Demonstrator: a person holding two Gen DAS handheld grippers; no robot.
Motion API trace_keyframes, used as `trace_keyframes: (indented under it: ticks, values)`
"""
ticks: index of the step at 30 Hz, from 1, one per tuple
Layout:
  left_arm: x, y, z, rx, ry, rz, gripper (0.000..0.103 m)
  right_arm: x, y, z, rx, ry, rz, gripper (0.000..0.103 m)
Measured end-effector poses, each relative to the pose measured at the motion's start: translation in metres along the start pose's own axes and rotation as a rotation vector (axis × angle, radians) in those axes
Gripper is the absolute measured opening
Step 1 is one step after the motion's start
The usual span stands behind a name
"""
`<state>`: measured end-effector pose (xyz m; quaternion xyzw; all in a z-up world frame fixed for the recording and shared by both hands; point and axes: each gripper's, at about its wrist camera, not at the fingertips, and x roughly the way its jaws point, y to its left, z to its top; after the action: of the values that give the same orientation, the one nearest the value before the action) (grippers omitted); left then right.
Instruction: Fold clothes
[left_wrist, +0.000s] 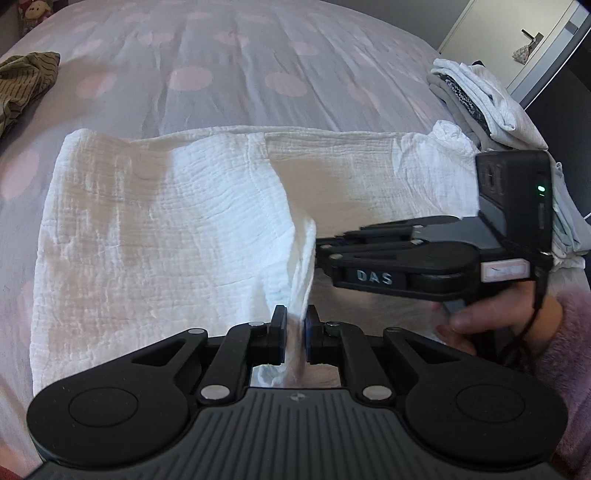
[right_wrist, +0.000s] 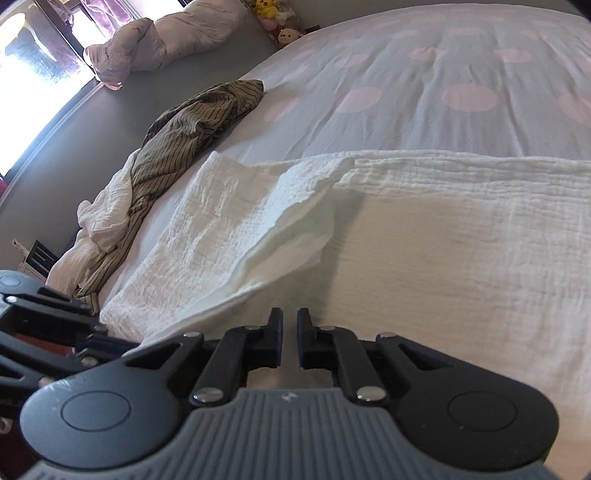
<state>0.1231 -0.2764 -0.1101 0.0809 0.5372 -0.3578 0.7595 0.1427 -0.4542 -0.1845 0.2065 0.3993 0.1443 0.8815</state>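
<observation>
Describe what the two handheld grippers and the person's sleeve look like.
Both the left gripper and the right gripper are black, with bar linkages, silver pivot pins, round side discs and a ribbed grey base. The right one carries raised "DAS" lettering, a pink label, a green light and a thin black cable. The sleeve is fuzzy pinkish-purple.

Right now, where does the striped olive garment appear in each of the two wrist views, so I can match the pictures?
Left wrist view: the striped olive garment lies at the far left edge, upper part, crumpled on the bed, partly cut off.
Right wrist view: it lies left of centre, upper half, stretched along the bed's edge beside the white cloth.
Shared landmark: the white muslin cloth spread on the pink-dotted bedcover.
</observation>
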Motion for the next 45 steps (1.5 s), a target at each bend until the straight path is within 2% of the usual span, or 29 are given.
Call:
trace_keyframes:
  ticks: [2, 9, 11, 14, 15, 16, 17, 19, 20, 22, 23, 28, 31, 35, 37, 39, 41, 45]
  values:
    - [-0.001, 0.0, 0.0, 0.006, 0.009, 0.005, 0.007, 0.008, -0.004, 0.006, 0.0, -0.028, 0.018, 0.01]
    - [0.02, -0.009, -0.002, 0.031, 0.065, 0.013, 0.007, -0.009, -0.031, 0.018, 0.105, -0.233, 0.055, 0.01]
    - [0.027, -0.013, -0.001, 0.039, 0.083, 0.018, 0.007, -0.015, -0.038, 0.019, 0.133, -0.261, 0.066, 0.013]
    - [0.04, -0.018, -0.001, 0.03, 0.1, 0.037, 0.007, -0.017, -0.045, 0.019, 0.179, -0.253, 0.047, 0.015]
    - [0.044, -0.02, -0.001, 0.025, 0.105, 0.044, 0.008, -0.018, -0.049, 0.019, 0.203, -0.243, 0.032, 0.022]
    - [0.048, -0.021, 0.0, 0.02, 0.109, 0.051, 0.01, -0.02, -0.052, 0.018, 0.228, -0.238, 0.015, 0.037]
    - [0.05, -0.024, -0.001, 0.023, 0.113, 0.051, 0.013, -0.023, -0.055, 0.016, 0.255, -0.241, -0.003, 0.043]
    - [0.049, -0.029, -0.004, 0.044, 0.112, 0.038, 0.029, -0.031, -0.061, 0.014, 0.297, -0.249, -0.027, 0.054]
    - [0.046, -0.033, -0.005, 0.06, 0.111, 0.031, 0.033, -0.034, -0.064, 0.013, 0.316, -0.253, -0.026, 0.061]
    - [0.042, -0.04, -0.008, 0.094, 0.109, 0.018, 0.047, -0.042, -0.068, 0.01, 0.358, -0.26, 0.0, 0.063]
    - [0.038, -0.042, -0.01, 0.108, 0.103, 0.016, 0.048, -0.046, -0.069, 0.009, 0.376, -0.261, 0.016, 0.063]
    - [0.02, -0.052, -0.017, 0.171, 0.036, 0.036, 0.048, -0.055, -0.051, -0.001, 0.346, -0.211, 0.029, 0.064]
    - [0.018, -0.054, -0.02, 0.215, 0.016, 0.104, 0.048, -0.06, -0.038, -0.006, 0.324, -0.2, 0.052, 0.064]
    - [0.019, -0.056, -0.026, 0.273, 0.014, 0.193, 0.048, -0.067, -0.021, -0.015, 0.294, -0.143, 0.002, 0.063]
    - [0.021, -0.056, -0.031, 0.295, 0.014, 0.199, 0.048, -0.07, -0.015, -0.021, 0.28, -0.102, -0.031, 0.063]
    - [0.026, -0.053, -0.035, 0.288, 0.016, 0.19, 0.047, -0.074, -0.014, -0.028, 0.29, -0.08, -0.028, 0.062]
    - [0.032, -0.05, -0.036, 0.261, 0.027, 0.172, 0.041, -0.077, -0.016, -0.032, 0.315, -0.086, -0.008, 0.062]
    - [0.034, -0.045, -0.037, 0.214, 0.019, 0.132, 0.012, -0.075, -0.028, -0.035, 0.384, -0.079, -0.009, 0.062]
